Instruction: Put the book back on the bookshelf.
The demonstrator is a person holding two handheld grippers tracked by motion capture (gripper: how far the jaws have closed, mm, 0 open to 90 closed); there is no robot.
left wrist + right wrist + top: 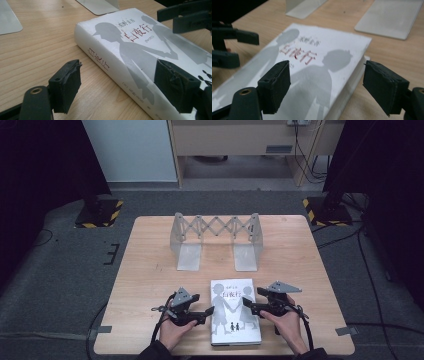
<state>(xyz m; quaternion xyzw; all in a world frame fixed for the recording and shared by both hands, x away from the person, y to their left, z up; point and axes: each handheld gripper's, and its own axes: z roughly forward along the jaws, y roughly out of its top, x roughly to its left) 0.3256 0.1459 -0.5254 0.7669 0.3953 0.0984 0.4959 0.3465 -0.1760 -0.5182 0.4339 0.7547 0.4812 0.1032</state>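
A thick white book [234,311] with grey silhouettes and red title characters lies flat near the table's front edge. My left gripper [207,311] sits at its left side, open, one jaw over the spine [117,75] and the other over bare wood. My right gripper [256,301] is at the book's right side, open, its jaws straddling the right edge of the cover [312,72]. Each gripper's view also shows the other gripper beyond the book [185,17] [229,47]. Nothing is held.
A grey metal expandable bookend rack [216,240] stands upright at the table's middle rear, its two flat base plates [189,256] pointing toward me. Bare wooden tabletop [150,270] surrounds the book. Black stands with hazard-striped bases [97,212] sit on the floor beyond.
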